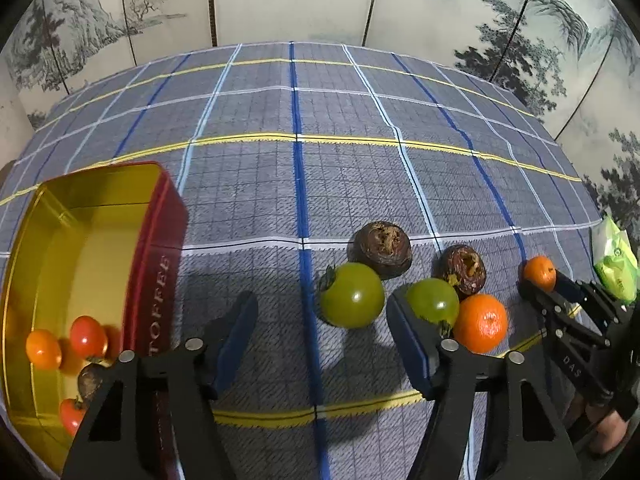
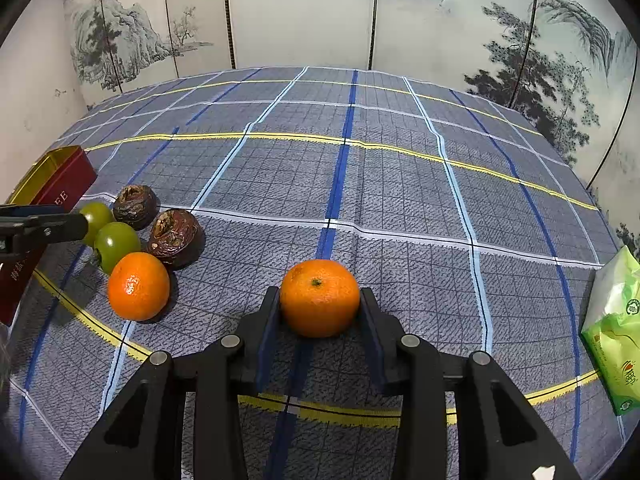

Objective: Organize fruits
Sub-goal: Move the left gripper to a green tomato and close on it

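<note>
My left gripper (image 1: 322, 338) stands open above the checked cloth, its pads apart with nothing pressed. A green tomato (image 1: 352, 295) lies just beyond its tips, and a second green tomato (image 1: 434, 300) touches the right finger. Two wrinkled brown fruits (image 1: 384, 246) (image 1: 464, 269) and an orange mandarin (image 1: 480, 323) lie beside them. My right gripper (image 2: 319, 320) is shut on another mandarin (image 2: 319, 298), both pads against its sides, low over the cloth. The red tin (image 1: 156, 280) with a gold inside stands at the left and holds several small fruits.
A green tissue pack (image 2: 616, 336) lies at the table's right edge. A painted folding screen (image 2: 304, 12) stands behind the table. The loose fruits (image 2: 138, 286) cluster close to the tin (image 2: 60, 184), where a finger of the left gripper (image 2: 44, 227) reaches in.
</note>
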